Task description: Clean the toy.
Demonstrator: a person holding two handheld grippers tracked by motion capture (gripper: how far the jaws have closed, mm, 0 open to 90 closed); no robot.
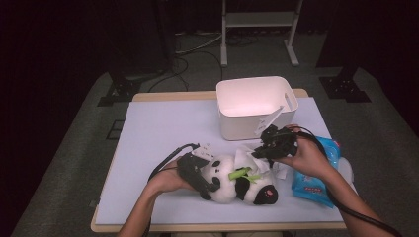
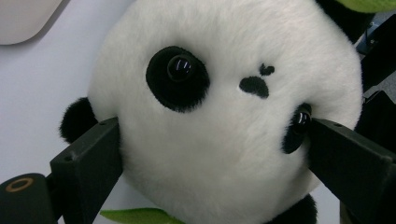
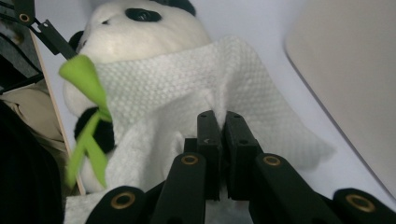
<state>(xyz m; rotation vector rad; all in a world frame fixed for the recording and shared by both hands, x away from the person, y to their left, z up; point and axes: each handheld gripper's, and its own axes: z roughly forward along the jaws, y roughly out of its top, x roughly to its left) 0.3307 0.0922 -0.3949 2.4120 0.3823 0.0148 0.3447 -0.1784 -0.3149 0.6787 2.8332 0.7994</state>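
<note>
I see the plush panda [image 1: 237,182] lying on its back near the table's front edge, long axis left-right, head toward my left gripper [image 1: 205,185], whose jaws clamp the fuzzy round head from both sides. My right gripper [image 3: 222,128] has its jaws pressed together, pinching a dimpled white wipe [image 3: 187,88] draped over the belly. The high view adds the white bin [image 1: 254,106] behind and a blue wipe pack [image 1: 318,170] at right; the left gripper view shows glossy eyes.

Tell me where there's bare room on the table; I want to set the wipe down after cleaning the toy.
The pale blue table top is bare across its left half, from the white plastic bin to the left edge. It is crowded at front right: the plush panda, the white wipe and the blue wipes packet lie close together.
</note>
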